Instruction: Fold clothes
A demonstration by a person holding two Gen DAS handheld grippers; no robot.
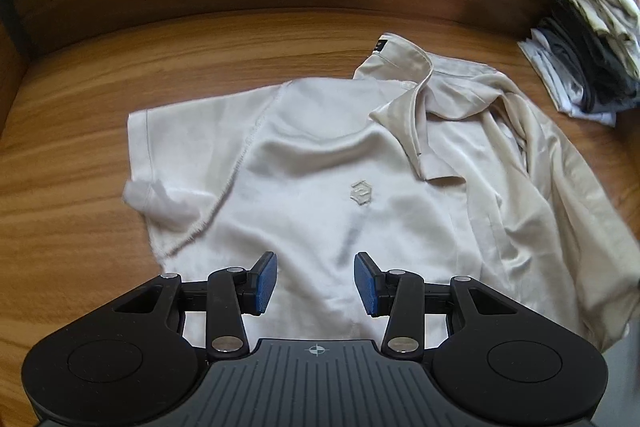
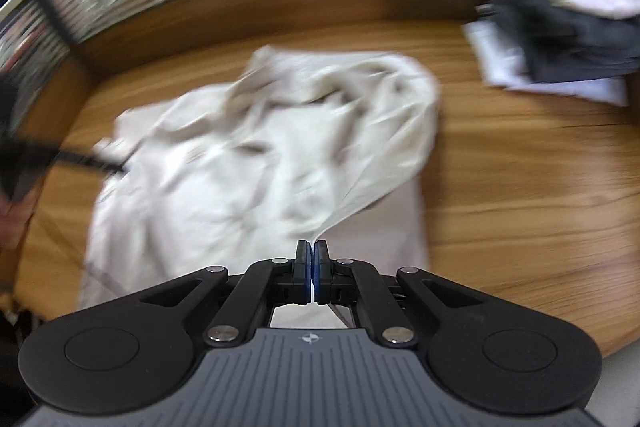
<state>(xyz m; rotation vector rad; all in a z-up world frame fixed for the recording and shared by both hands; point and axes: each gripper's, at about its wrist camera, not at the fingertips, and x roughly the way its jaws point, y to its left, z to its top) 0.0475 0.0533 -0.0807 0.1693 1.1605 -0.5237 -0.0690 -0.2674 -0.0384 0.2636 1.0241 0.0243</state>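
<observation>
One cream polo shirt (image 1: pixel 328 163) on the table (image 1: pixel 80 155); left gripper (image 1: pixel 315 283) spread wide above it, right gripper (image 2: pixel 312 259) pinching its fabric, one clothes stack (image 1: pixel 592 67) beyond.

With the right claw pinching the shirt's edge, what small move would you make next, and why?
Probably carry the right claw, shut on the cream polo shirt, across toward the collar to lay that bunched side flat; the left claw hovers open and could then pin the chest.

Bright, even daylight; soft shadows. Left wrist view is sharp with fisheye bending at its edges; right wrist view is motion-blurred throughout.
</observation>
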